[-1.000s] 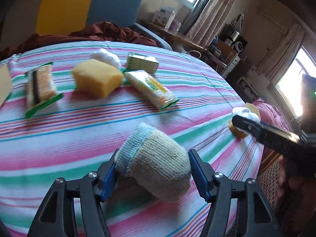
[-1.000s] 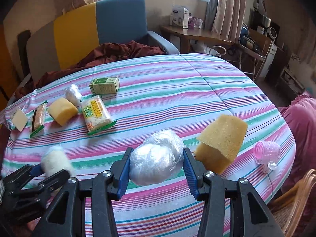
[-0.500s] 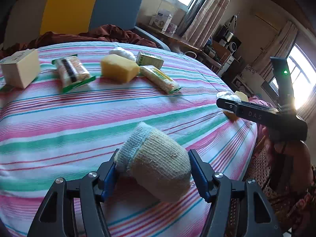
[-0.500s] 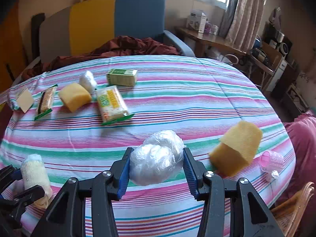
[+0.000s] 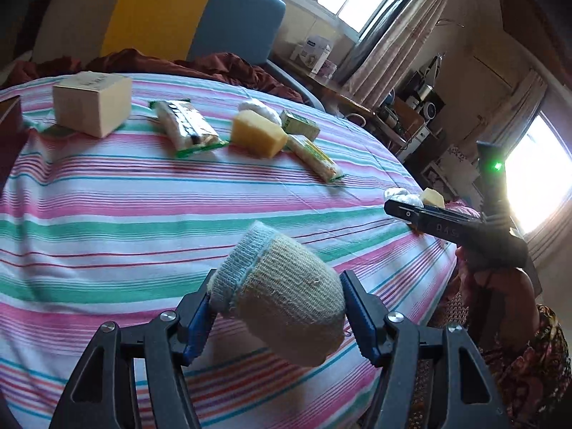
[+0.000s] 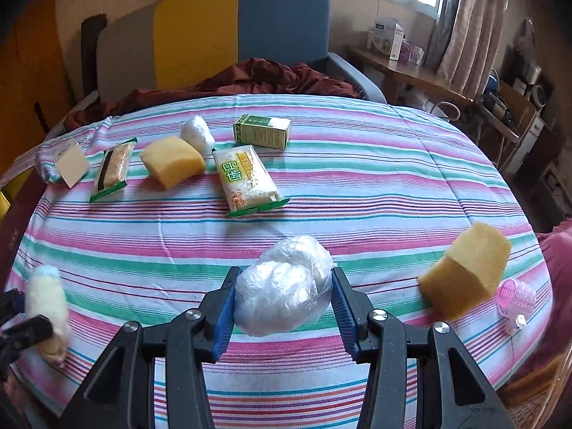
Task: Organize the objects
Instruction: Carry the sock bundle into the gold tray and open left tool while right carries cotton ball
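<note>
A rolled, knitted beige sock (image 5: 282, 300) with a pale blue cuff is clamped by the left gripper (image 5: 280, 307). A crinkled, translucent plastic bundle (image 6: 284, 286) is pinched by the right gripper (image 6: 282, 291); a porous yellow sponge block (image 6: 464, 273) is seen to its right.

**Two items gripped, rest on cloth**

My left claw (image 5: 279, 309) clamps a rolled beige sock (image 5: 282, 296), blue cuff up-left. My right claw (image 6: 282, 298) clamps a clear plastic-wrapped ball (image 6: 282, 286). Loose yellow sponge (image 6: 466, 273) tilted at right, pink curler (image 6: 516, 298) just beside it.
</note>
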Tool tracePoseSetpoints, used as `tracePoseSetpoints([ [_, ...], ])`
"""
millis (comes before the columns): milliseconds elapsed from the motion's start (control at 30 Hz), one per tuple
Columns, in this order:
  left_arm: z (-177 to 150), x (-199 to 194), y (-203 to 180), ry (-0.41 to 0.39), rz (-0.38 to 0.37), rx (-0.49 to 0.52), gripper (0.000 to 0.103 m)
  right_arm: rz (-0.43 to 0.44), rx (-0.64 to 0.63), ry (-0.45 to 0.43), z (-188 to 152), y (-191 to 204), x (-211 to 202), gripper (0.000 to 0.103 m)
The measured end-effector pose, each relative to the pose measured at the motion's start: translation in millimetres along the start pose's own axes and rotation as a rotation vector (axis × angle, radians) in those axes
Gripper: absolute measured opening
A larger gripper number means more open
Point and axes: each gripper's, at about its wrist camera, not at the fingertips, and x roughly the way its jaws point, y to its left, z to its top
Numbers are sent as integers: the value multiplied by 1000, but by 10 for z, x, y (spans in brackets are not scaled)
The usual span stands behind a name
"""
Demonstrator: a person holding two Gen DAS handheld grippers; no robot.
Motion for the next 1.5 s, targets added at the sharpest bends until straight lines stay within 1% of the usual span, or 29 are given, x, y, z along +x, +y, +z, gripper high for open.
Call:
tracePoseSetpoints([
  [167, 16, -243, 218, -32, 12, -45, 67, 41, -18, -11, -3, 84, -23, 49],
  [300, 96, -524, 422, -83, 31, -66, 67, 42, -87, -22, -23, 241, -35, 49],
  [400, 163, -765, 605, -124, 68, -78, 67, 54, -117, -20, -51, 338, -35, 49],
  [467, 213, -935, 794, -143, 96, -105, 67, 62, -148, -15, -80, 418, -28, 49],
  [567, 274, -1158, 1054, -166, 126, -135, 67, 85, -189, -36, -102, 517, -73, 49],
  [767, 384, -1619, 1605, -213, 224, -195, 67, 122, -208, -58, -188, 710, -188, 49],
  [867, 372, -1808, 1907, -214, 270, -242, 67, 163, -200, -85, -225, 864, -273, 49],
  [933, 353, -1870, 2049, -205, 290, -258, 67, 195, -187, -106, -228, 968, -321, 49],
  [1000, 327, -1943, 2226, -197, 326, -283, 67, 230, -173, -118, -227, 1102, -348, 50],
  [1133, 309, -1975, 2554, -159, 373, -346, 67, 299, -182, -146, -210, 1440, -432, 50],
  [1167, 312, -1989, 2662, -152, 373, -372, 67, 313, -184, -152, -201, 1503, -457, 50],
  [1267, 312, -2039, 2828, -166, 387, -412, 67, 372, -194, -169, -201, 1762, -548, 50],
  [1467, 398, -2070, 3150, -163, 451, -474, 67, 468, -243, -181, -254, 2254, -695, 50],
  [1500, 409, -2072, 3202, -161, 452, -485, 68, 484, -248, -181, -260, 2334, -712, 50],
])
